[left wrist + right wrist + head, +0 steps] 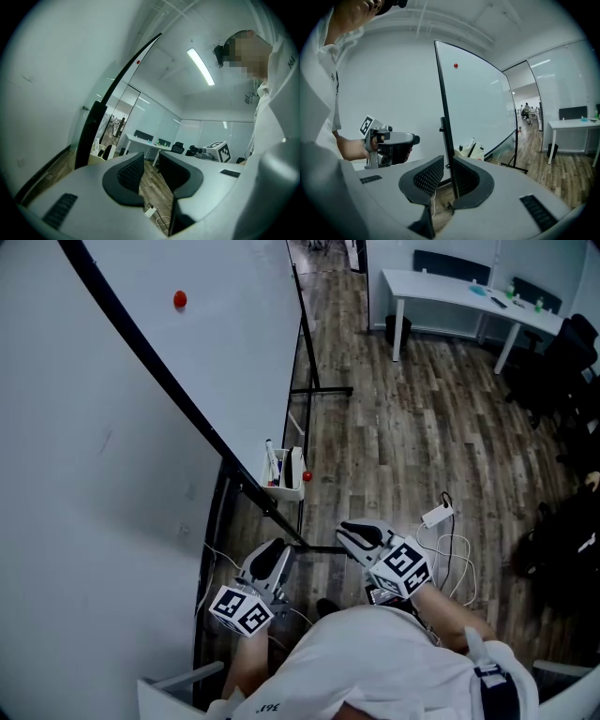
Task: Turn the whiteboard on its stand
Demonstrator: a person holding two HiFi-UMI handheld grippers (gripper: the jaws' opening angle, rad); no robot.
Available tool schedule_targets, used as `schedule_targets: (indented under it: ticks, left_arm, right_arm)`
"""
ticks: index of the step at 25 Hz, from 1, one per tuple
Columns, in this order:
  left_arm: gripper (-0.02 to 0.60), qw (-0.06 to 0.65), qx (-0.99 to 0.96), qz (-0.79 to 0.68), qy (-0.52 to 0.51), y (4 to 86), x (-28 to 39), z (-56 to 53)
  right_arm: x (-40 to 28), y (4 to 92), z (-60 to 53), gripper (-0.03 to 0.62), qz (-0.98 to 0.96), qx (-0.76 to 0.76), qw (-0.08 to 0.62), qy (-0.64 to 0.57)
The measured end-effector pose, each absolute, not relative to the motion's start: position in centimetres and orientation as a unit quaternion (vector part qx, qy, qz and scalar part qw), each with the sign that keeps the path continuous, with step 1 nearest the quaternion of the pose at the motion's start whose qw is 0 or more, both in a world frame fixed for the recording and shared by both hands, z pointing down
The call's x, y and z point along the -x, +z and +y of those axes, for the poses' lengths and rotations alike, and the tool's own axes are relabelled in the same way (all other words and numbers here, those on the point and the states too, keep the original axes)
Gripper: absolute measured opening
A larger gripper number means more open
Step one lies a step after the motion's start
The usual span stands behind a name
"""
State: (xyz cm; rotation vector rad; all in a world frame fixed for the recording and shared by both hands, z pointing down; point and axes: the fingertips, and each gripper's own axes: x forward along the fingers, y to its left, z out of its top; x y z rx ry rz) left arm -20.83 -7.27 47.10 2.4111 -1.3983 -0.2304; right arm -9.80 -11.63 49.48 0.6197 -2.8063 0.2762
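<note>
The whiteboard stands at the left on its black stand, close to the wall. It has a red magnet high on its face and a tray of markers at its lower edge. My left gripper is open with nothing between its jaws, and the board's black edge lies to its left. My right gripper is beside it, open by a narrow gap. The board's edge shows beyond that gap, and whether a pad touches it is unclear.
A white table stands at the back right with black chairs beside it. A white power adapter with cables lies on the wooden floor near my right hand. The stand's foot bar runs just ahead of the grippers.
</note>
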Motion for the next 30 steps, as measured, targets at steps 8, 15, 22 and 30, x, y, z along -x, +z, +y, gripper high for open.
schedule_targets:
  ticks: [8, 15, 22, 30]
  left_arm:
    - [0.091, 0.164, -0.855, -0.486, -0.076, 47.0, 24.2, -6.7]
    - [0.091, 0.154, -0.858, -0.484, -0.072, 46.3, 26.5, -6.7]
    - [0.091, 0.153, -0.854, -0.492, -0.074, 46.8, 28.4, -7.0]
    - [0.092, 0.145, -0.844, -0.510, -0.074, 46.5, 28.6, -8.3]
  right_arm:
    - [13.2, 49.4, -10.8, 0.061, -0.963, -0.224, 0.122, 0.090]
    - [15.6, 48.8, -10.3, 0.061, -0.962, -0.233, 0.120, 0.081]
    - [17.3, 49.3, -10.3, 0.061, -0.961, -0.234, 0.124, 0.076]
    - [17.5, 49.2, -11.6, 0.063, -0.966, -0.213, 0.127, 0.068]
